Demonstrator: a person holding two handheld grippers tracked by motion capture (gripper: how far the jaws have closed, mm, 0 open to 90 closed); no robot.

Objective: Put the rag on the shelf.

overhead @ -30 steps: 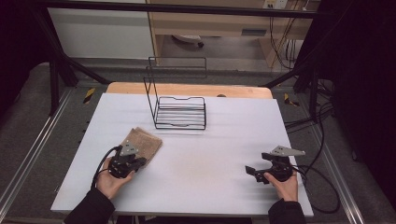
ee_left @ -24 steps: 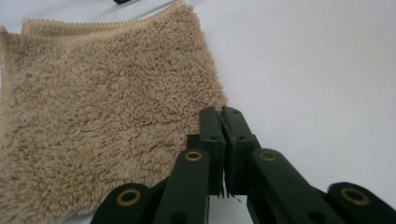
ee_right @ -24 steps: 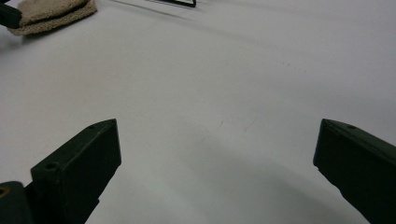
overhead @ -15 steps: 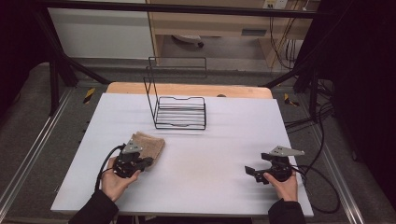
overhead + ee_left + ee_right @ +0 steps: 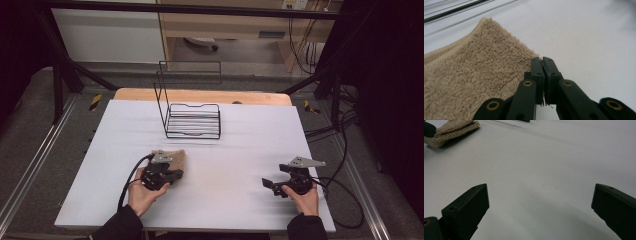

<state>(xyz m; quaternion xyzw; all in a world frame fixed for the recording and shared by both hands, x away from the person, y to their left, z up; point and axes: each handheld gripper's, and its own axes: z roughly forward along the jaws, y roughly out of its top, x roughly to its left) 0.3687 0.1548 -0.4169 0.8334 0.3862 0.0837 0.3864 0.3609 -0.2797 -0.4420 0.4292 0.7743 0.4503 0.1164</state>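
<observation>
The white table (image 5: 240, 150) takes up most of the high view, with both hands working at its near edge. Its far half holds a black wire rack (image 5: 192, 117), standing well beyond both grippers and closer to the left one; with its flat barred base and tall back frame it looks like the place where folded things are meant to end up, which would explain why it stands open toward the person.

The tan towel (image 5: 172, 159) lies on the table directly ahead of the left gripper (image 5: 175, 175), touching it. It seems to be bunched or folded small rather than spread flat, and in the right gripper view it (image 5: 451, 131) reads as a thick, doubled-up wad. In the left gripper view the towel (image 5: 471, 75) spreads away to the left of the jaws, and its near corner ends right at their tips.

The left gripper (image 5: 543, 72) has its jaws pressed together with almost no gap. A few threads seem to show between them lower down, so it is probably pinching the towel's edge, though the grip is thin and I cannot be sure. Holding by a corner like this would suit dragging or lifting the cloth.

The right gripper (image 5: 272, 184) rests well apart from the towel, out to its right, over bare table. Its jaws (image 5: 539, 202) stand wide with nothing between them, likely waiting to take a second corner.
</observation>
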